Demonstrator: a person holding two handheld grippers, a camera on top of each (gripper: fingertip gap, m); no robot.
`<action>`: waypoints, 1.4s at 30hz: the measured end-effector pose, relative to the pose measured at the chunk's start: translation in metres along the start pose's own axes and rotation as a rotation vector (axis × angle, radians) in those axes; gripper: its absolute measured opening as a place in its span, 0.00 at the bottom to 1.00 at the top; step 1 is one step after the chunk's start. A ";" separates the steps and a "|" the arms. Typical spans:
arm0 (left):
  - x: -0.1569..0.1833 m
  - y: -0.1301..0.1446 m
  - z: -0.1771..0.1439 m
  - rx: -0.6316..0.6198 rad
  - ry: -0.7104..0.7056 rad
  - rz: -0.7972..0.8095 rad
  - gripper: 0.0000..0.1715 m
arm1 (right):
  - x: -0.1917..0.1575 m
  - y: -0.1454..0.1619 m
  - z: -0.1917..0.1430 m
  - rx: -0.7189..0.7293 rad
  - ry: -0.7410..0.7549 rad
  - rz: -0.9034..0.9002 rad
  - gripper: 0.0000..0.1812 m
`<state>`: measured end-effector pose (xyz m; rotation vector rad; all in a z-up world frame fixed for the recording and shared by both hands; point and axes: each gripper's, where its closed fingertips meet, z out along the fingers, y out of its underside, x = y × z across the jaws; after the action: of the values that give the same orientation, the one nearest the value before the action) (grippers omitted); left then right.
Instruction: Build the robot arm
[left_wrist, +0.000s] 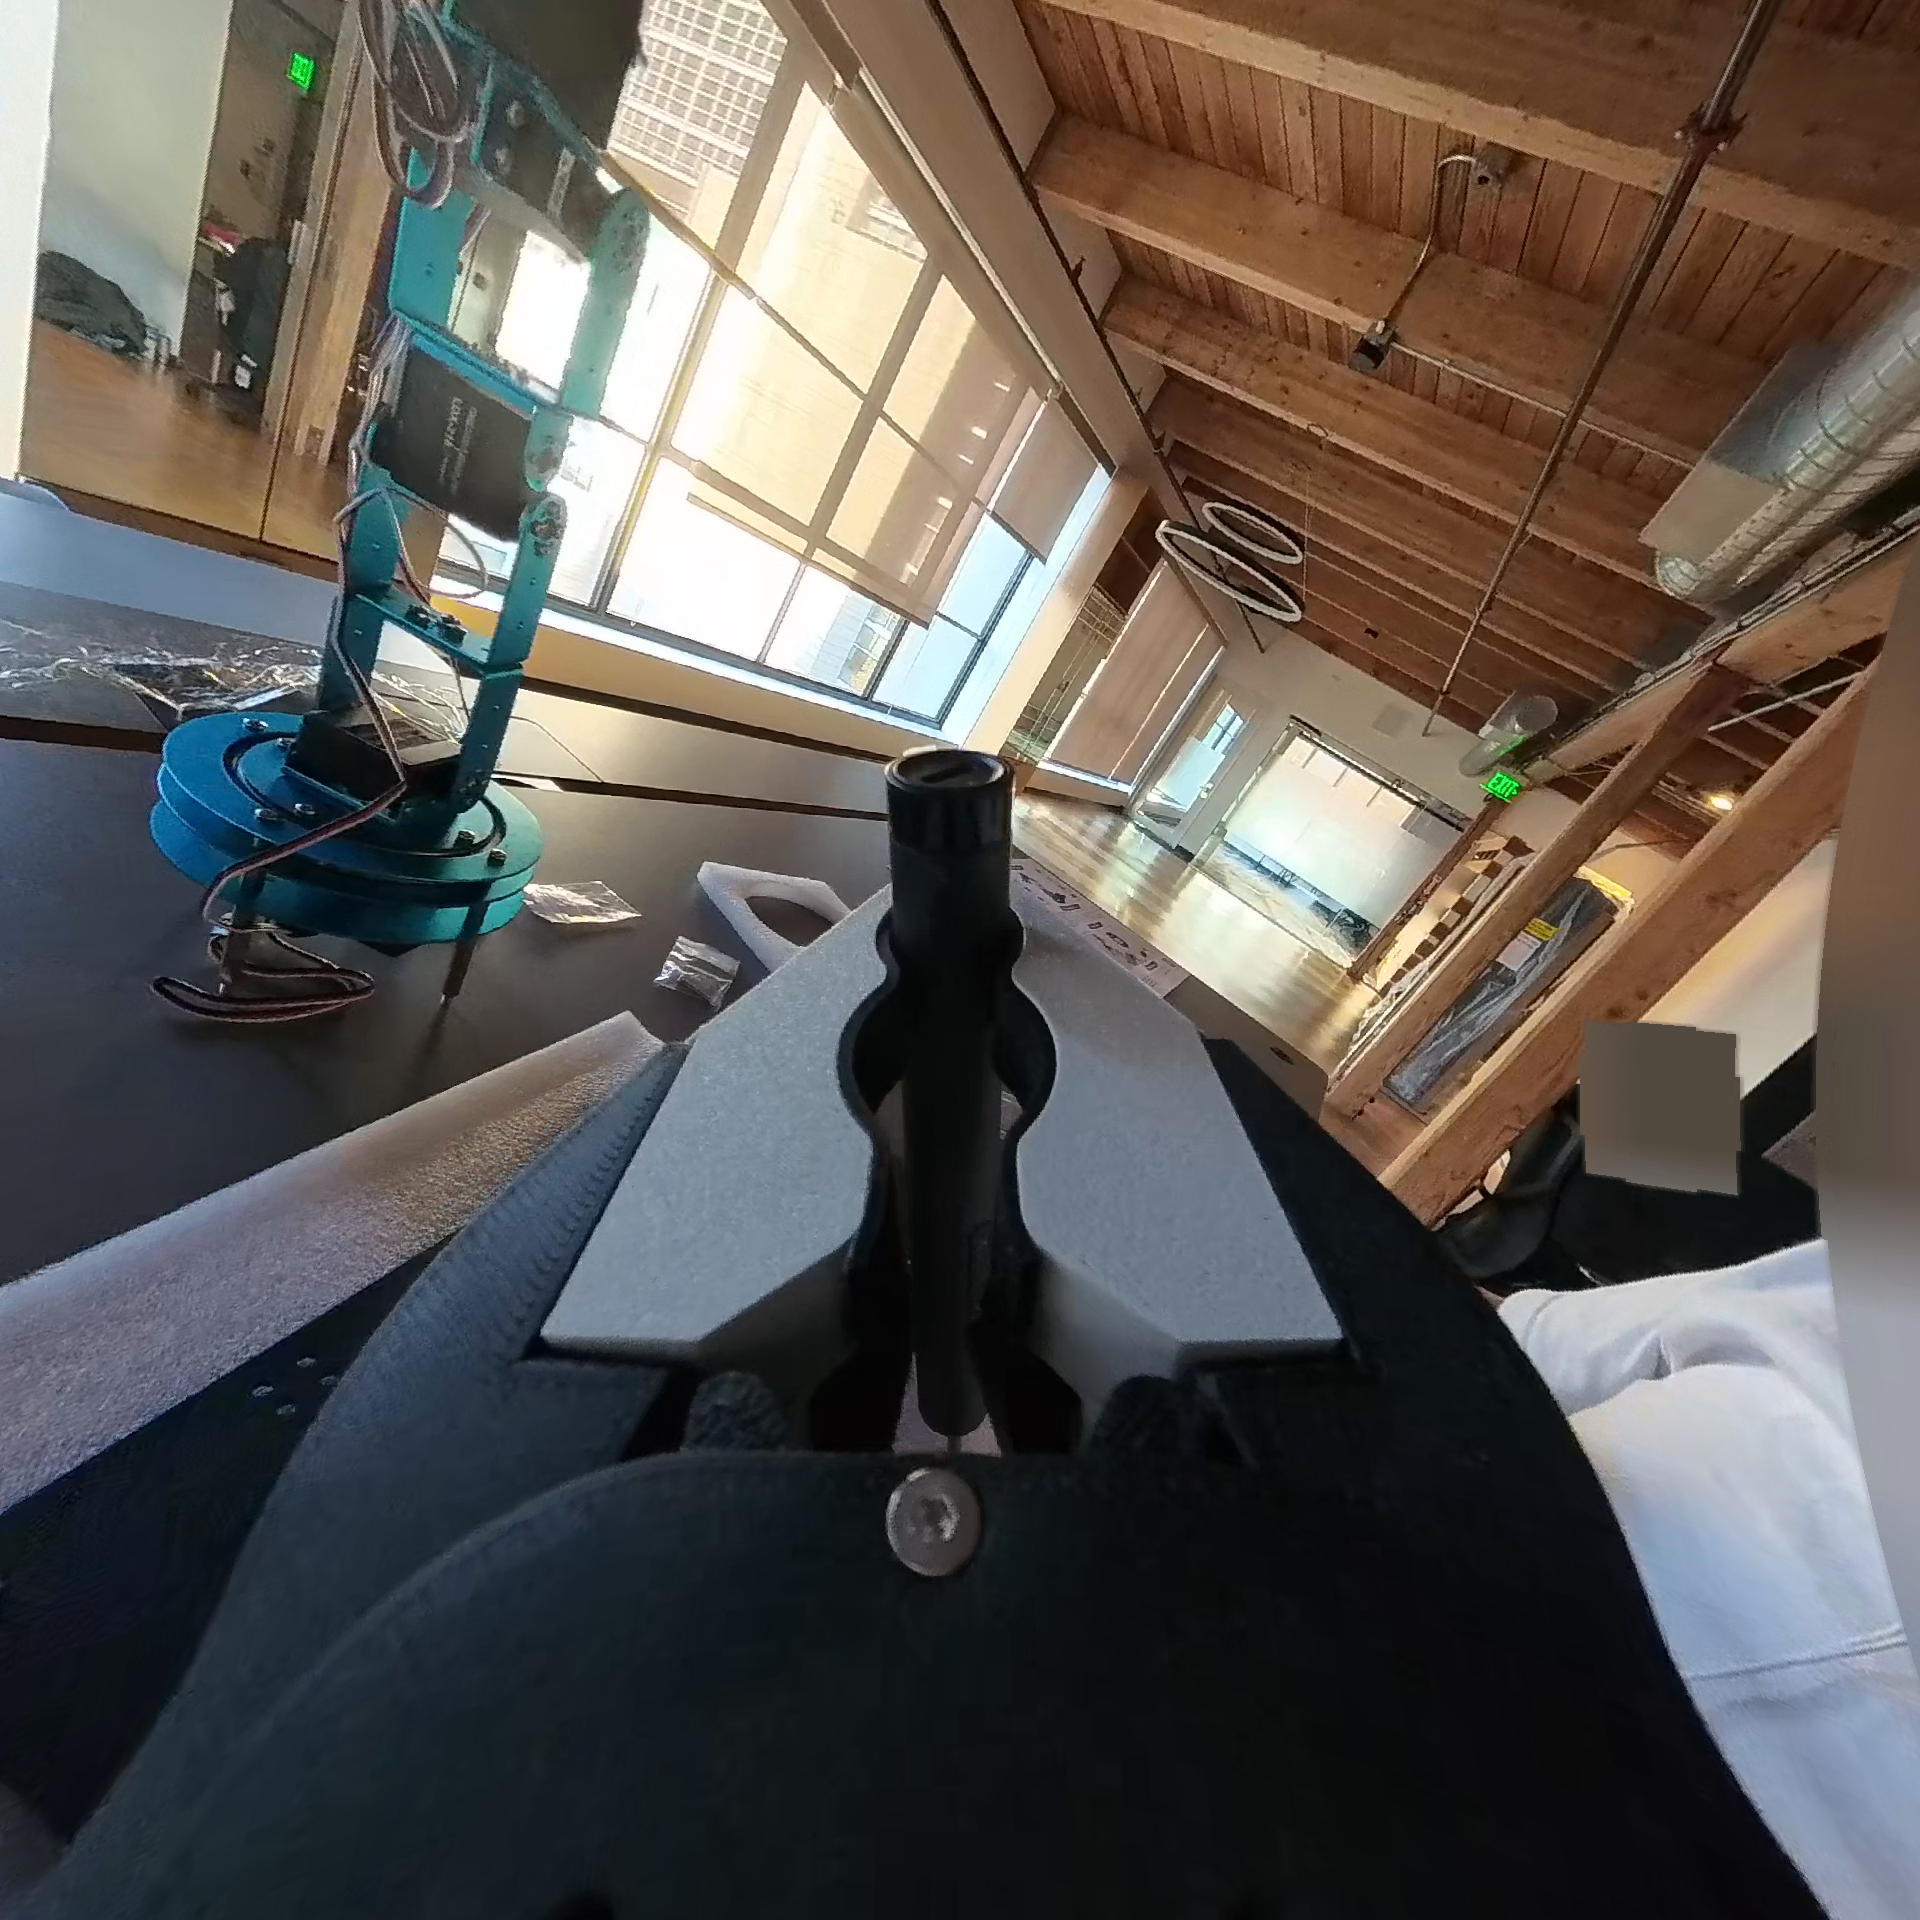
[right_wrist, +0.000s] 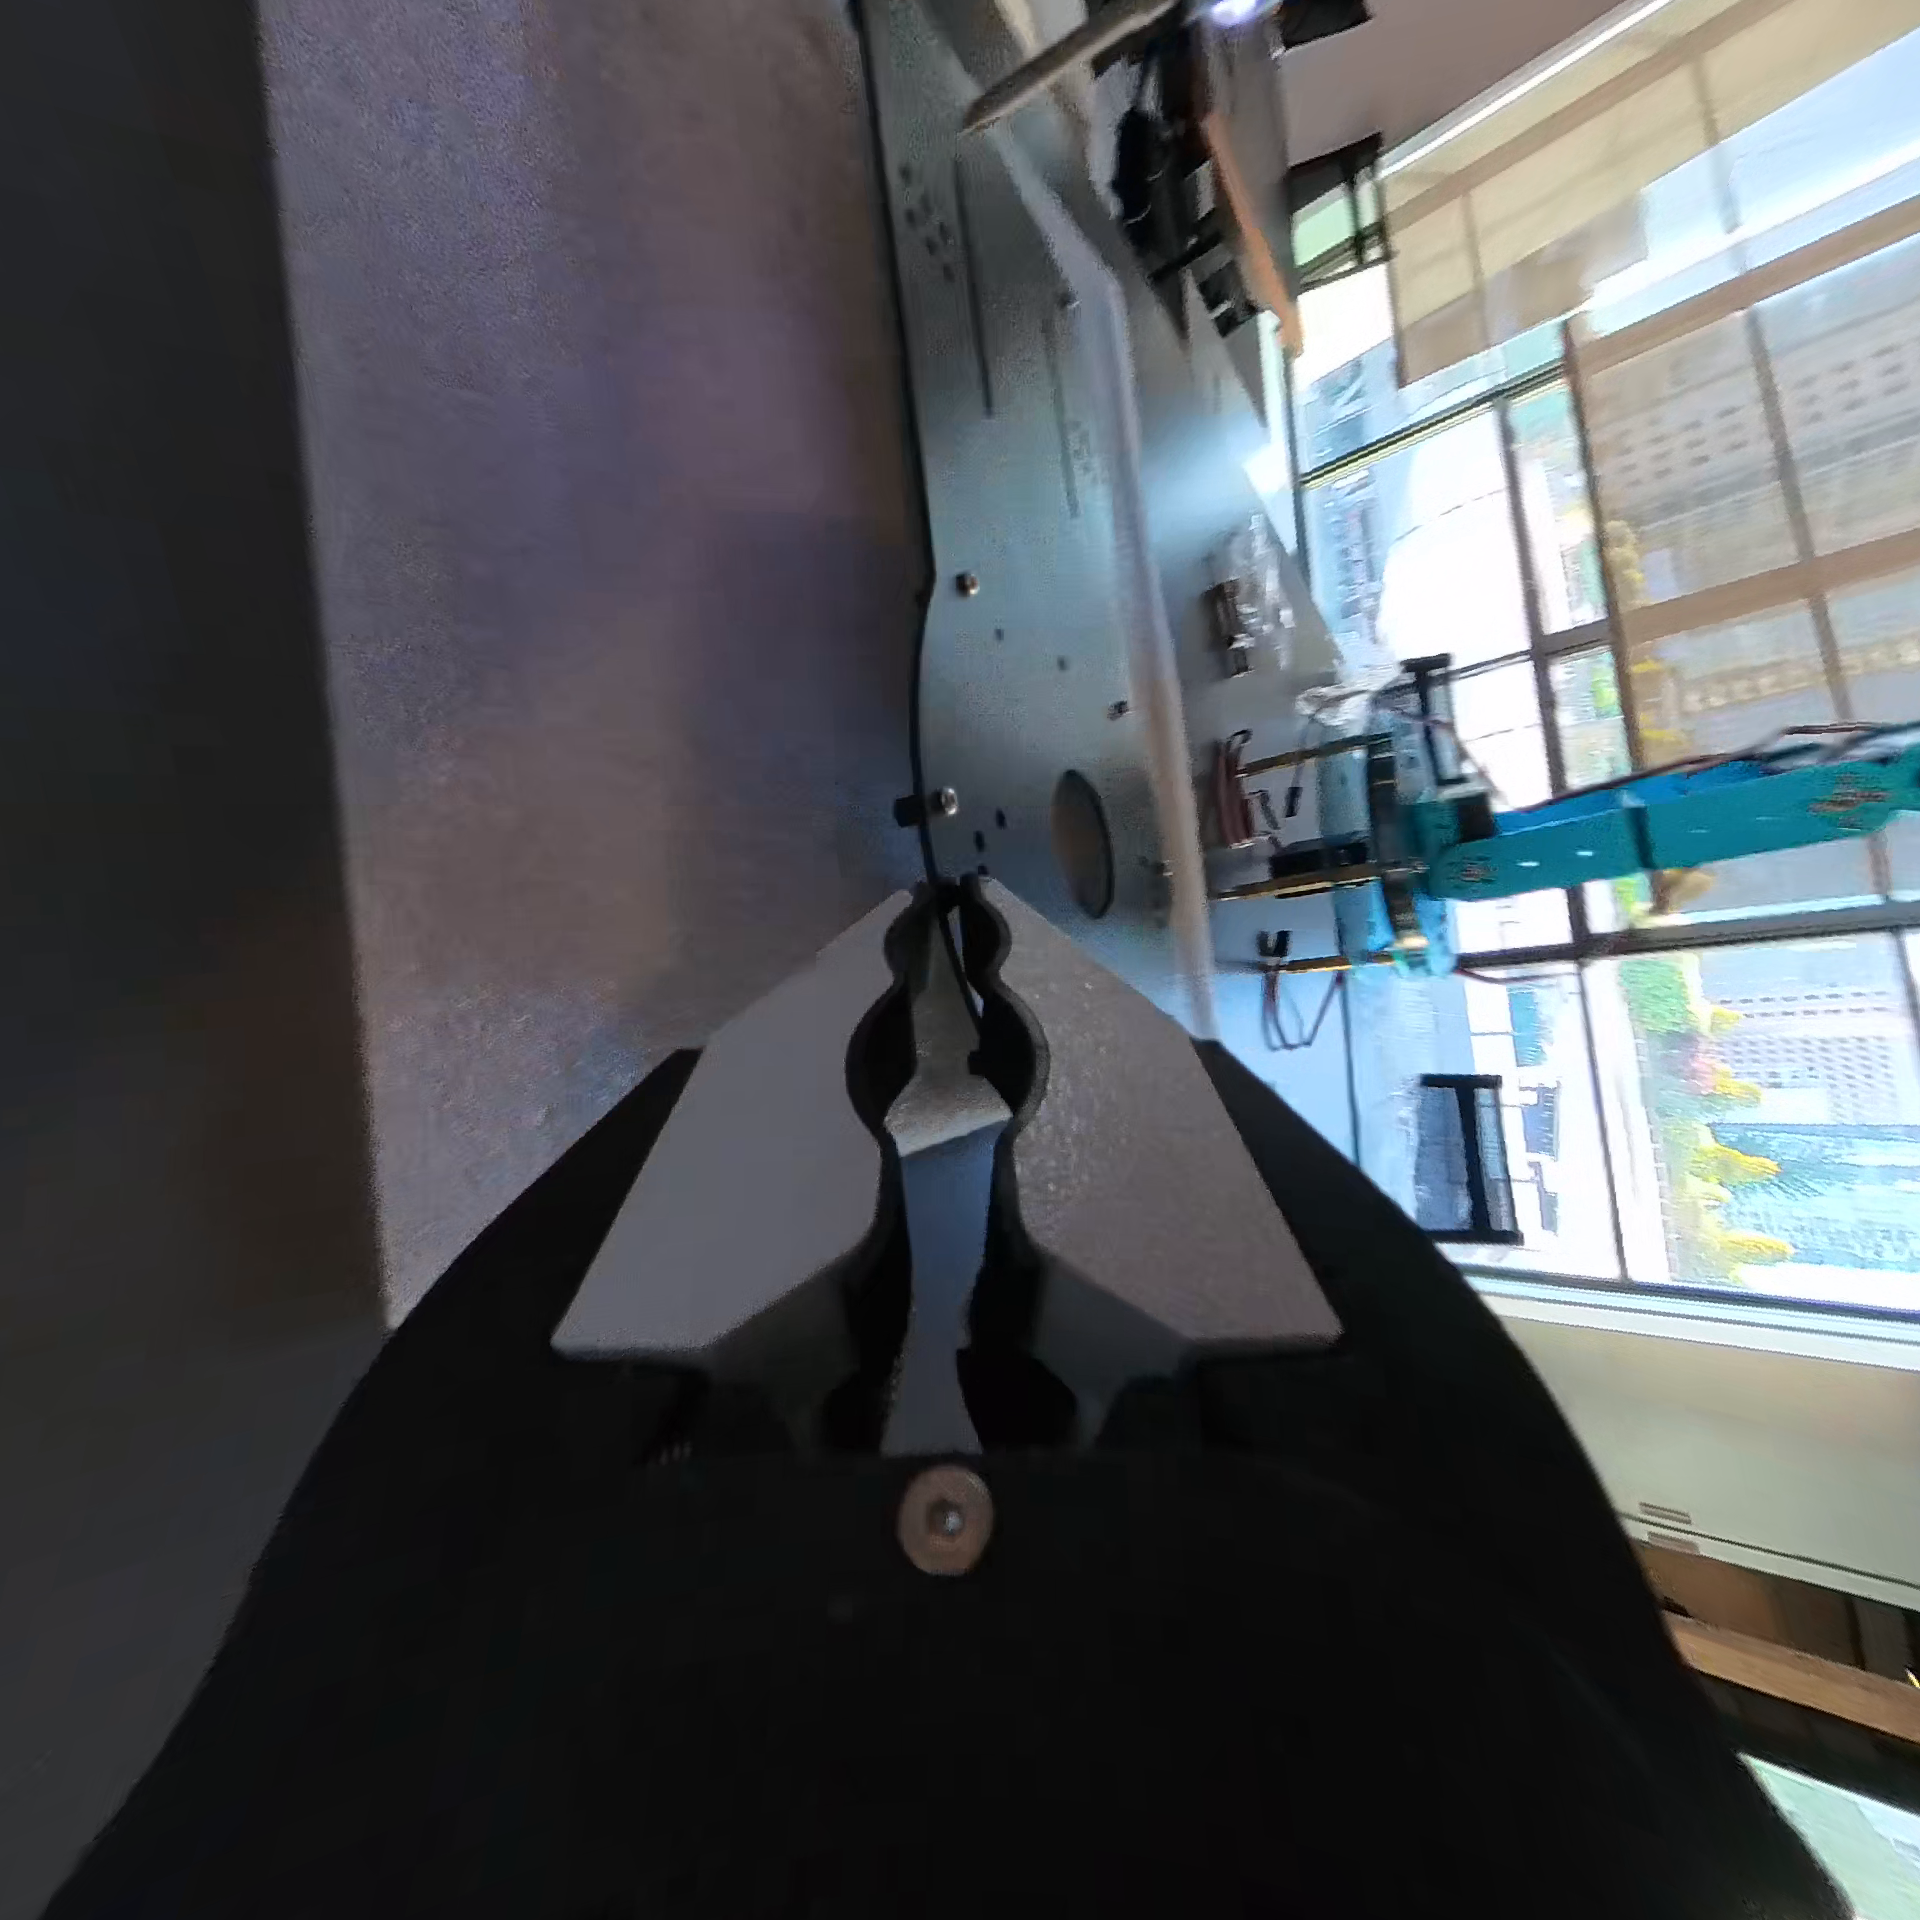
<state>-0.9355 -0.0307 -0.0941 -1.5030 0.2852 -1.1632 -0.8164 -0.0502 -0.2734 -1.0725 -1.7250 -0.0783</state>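
Note:
My left gripper (left_wrist: 948, 925) is shut on a black screwdriver (left_wrist: 948, 831). Its thick handle end sticks out past the fingertips and its thin shaft runs back toward the camera. A teal metal robot arm kit (left_wrist: 343, 821) with a round base and loose wires stands on the dark table (left_wrist: 94, 1091), ahead to the left. My right gripper (right_wrist: 940, 896) is shut on the edge of a flat grey metal plate (right_wrist: 1023, 582) with small holes, screws and one round hole. The teal arm also shows in the right wrist view (right_wrist: 1662, 821), beyond the plate.
White foam packing pieces (left_wrist: 727, 883) and small clear bags of hardware (left_wrist: 698, 971) lie on the table near the left gripper. A person's white sleeve (left_wrist: 1714, 1507) is at the right. Large windows (left_wrist: 831, 416) stand behind the table. A grey surface (right_wrist: 582, 520) fills the left of the right wrist view. The grippers' ends are close to 20 centimeters from one another.

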 end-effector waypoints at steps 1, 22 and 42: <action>-0.001 0.001 0.001 -0.001 -0.001 -0.002 0.05 | -0.008 0.004 0.003 -0.020 -0.048 0.000 0.02; -0.006 0.040 0.053 -0.065 0.009 0.254 0.05 | 0.041 -0.048 0.036 0.208 -0.287 0.733 0.13; -0.011 0.049 0.056 -0.094 -0.011 0.284 0.05 | 0.046 -0.032 0.025 0.230 -0.262 0.795 0.11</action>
<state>-0.8767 -0.0039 -0.1334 -1.4936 0.5341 -0.9248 -0.8580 -0.0282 -0.2350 -1.5595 -1.3667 0.7677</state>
